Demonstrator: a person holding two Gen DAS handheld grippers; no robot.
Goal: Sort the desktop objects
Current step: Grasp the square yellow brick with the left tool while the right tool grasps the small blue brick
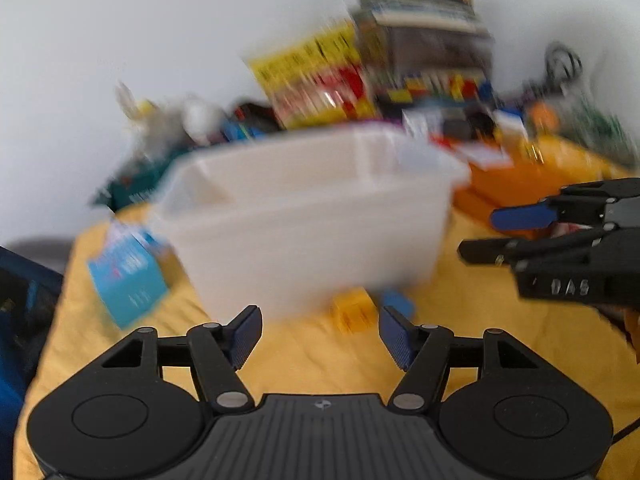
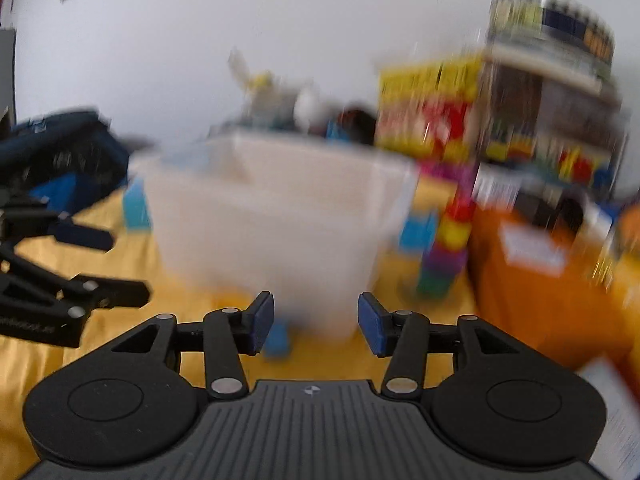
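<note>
A yellow cloth (image 1: 480, 344) beneath a white wall (image 1: 160, 40).

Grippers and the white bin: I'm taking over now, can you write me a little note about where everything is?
Left gripper: open, holding nothing, over the yellow cloth just in front of the white bin.
Right gripper: open too, holding nothing, also facing the bin.
The pictures are blurry. No object shows inside the bin, though its floor is hidden.
Still on the cloth: a light blue box left of the bin, a small yellow block and a small blue piece at its front, a colourful block tower on its right.
Done: nothing visible yet. Left: pick these up and sort them.
</note>
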